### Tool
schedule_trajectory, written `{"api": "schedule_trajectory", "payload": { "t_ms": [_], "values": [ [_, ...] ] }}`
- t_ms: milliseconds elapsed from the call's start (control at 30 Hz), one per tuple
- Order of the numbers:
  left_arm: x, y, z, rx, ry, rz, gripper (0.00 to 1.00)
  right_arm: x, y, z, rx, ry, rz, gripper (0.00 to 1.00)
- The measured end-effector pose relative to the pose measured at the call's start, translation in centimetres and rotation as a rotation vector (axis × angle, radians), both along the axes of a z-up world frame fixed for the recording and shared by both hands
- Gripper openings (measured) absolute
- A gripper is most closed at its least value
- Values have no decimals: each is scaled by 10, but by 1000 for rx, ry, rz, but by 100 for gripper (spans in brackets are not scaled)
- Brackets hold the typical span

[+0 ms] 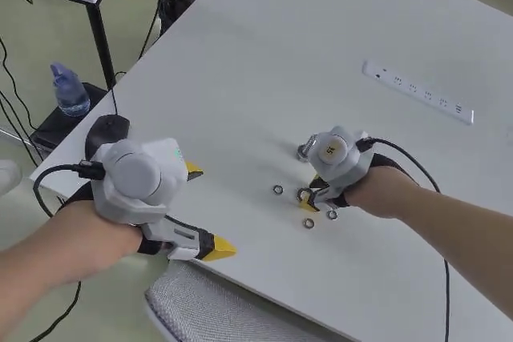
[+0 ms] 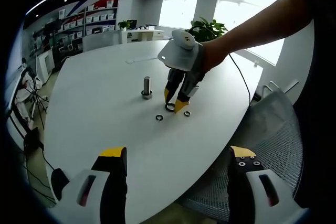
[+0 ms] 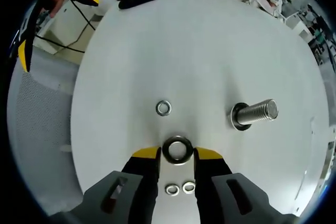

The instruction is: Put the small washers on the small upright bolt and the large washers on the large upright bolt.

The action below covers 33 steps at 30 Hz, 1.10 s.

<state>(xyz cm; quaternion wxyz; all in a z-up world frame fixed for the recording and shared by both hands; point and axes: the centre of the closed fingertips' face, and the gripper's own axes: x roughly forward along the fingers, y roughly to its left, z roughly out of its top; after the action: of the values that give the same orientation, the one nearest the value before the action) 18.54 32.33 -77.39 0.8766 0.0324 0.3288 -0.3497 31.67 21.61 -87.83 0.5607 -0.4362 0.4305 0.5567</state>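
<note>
My right gripper [image 3: 177, 153] is shut on a large washer [image 3: 177, 149], its yellow tips pressed against both sides, low at the tabletop. The large upright bolt [image 3: 254, 114] stands just beyond to the right with a washer [image 3: 240, 117] around its base. A small washer [image 3: 163, 107] lies ahead of the tips, and two more small washers [image 3: 171, 189] lie under the fingers. In the head view the right gripper [image 1: 309, 198] is beside the bolt [image 1: 304, 150]. My left gripper [image 1: 207, 210] hovers open near the table's front edge, far from the bolt [image 2: 146, 86] and the washers [image 2: 159, 117].
A white power strip [image 1: 417, 92] lies at the far right of the white table [image 1: 264, 54]. A grey mesh chair [image 1: 200, 302] sits under the near edge. A water bottle [image 1: 70, 90] and cables are on the floor to the left.
</note>
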Motion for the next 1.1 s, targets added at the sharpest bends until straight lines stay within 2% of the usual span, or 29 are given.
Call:
{"api": "schedule_trajectory", "payload": {
  "t_ms": [267, 333, 367, 633, 867, 1100],
  "values": [
    [0, -4, 0, -3, -2, -4, 77, 2, 1, -1, -52, 2, 13, 26],
    [-1, -4, 0, -1, -1, -2, 77, 1, -1, -1, -58, 10, 40, 26],
    [-1, -4, 0, -1, 1, -2, 76, 1, -2, 0, -65, 6, 88, 26],
    [-5, -3, -2, 4, 8, -3, 75, 2, -5, 0, -56, 19, 121, 26],
    [-10, -6, -3, 8, 20, -11, 74, 0, -6, 0, -60, 0, 173, 26],
    [-9, -6, -5, 3, 21, -9, 74, 1, -4, 0, -78, -6, 160, 23]
  ]
}}
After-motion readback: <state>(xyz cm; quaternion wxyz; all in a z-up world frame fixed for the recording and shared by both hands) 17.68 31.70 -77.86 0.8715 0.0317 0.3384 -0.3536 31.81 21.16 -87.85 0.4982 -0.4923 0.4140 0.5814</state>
